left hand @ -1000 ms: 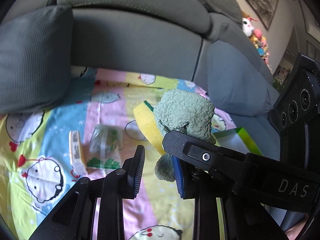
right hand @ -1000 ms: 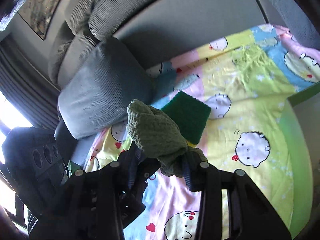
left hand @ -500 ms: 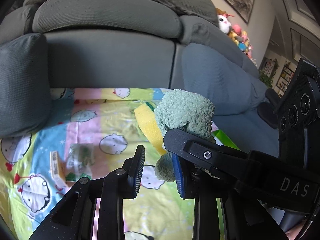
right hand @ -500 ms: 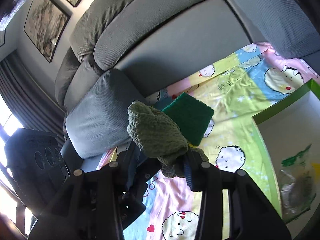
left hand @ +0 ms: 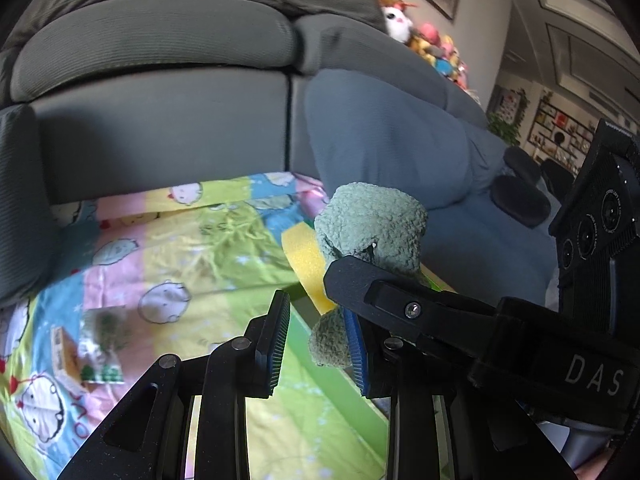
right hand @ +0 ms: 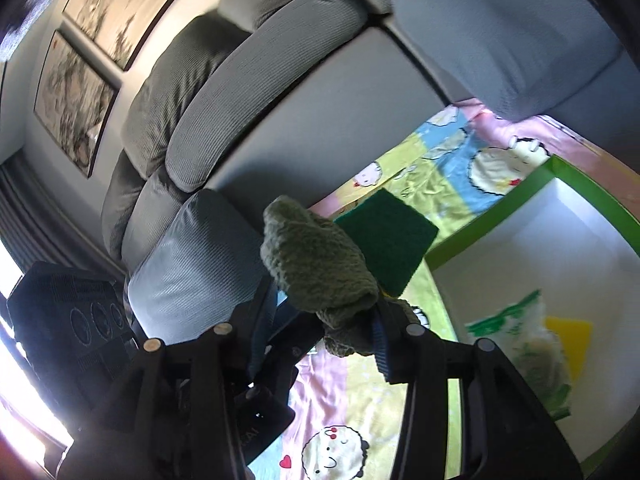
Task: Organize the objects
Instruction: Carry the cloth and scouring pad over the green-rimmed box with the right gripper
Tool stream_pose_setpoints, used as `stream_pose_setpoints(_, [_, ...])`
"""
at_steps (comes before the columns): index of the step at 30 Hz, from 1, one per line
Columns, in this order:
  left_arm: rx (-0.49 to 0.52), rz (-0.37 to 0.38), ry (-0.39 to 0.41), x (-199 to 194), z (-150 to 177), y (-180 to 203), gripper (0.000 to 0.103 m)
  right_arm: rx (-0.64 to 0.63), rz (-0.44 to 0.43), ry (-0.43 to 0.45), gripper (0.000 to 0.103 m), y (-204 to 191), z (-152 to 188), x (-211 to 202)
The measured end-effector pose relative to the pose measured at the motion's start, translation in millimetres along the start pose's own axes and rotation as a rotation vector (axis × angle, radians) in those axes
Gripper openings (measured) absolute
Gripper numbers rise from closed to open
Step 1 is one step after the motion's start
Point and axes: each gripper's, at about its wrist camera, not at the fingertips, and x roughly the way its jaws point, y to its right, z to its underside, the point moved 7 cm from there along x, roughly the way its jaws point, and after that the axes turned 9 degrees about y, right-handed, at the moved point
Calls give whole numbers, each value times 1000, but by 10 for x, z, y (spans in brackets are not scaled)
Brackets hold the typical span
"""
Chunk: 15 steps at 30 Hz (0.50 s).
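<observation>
The right hand-held gripper (right hand: 322, 312) has a soft green knitted cloth (right hand: 316, 264) between its two fingers, and its jaws have just been opening a little. The cloth is bunched up, and a flat sponge with a dark green rough side and a yellow side (right hand: 388, 240) sticks out from behind it. The left hand-held gripper (left hand: 316, 312) is right next to it. Its jaws are pulled in narrow and squeeze nothing I can see, though the tail of the cloth hangs against one of its pads. The cloth and sponge are up in the air, just beside the near corner of the white box with a bright green rim (right hand: 492, 216), not over the inside of it yet. A green and white plastic bag (right hand: 528, 340) and a yellow sponge (right hand: 568, 332) already lie in the box. I think the bundle could drop too soon if the jaws let go here. Then it would land on the colourful cartoon blanket (right hand: 432, 168) beside the box. The sponge could also slip out alone, or the cloth tail could catch on the left pad.
</observation>
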Motion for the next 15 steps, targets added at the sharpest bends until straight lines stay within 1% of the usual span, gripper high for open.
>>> stream_pose_setpoints(3, [7,23,-16,91,29,186,29,25,19,23,47,144,-61,-99])
stream_pose_setpoints(6, [36,49,-29,179,57,383,29,61,29,55,49,310,-115,-229])
stream_pose_setpoints(11, [91,74,-58,320,116,715,29,114,72,95,49,591,-179,-426])
stream_pose_setpoints(15, [119,95,-83,415,179,895,29,152,108,121,49,797,-204,-563])
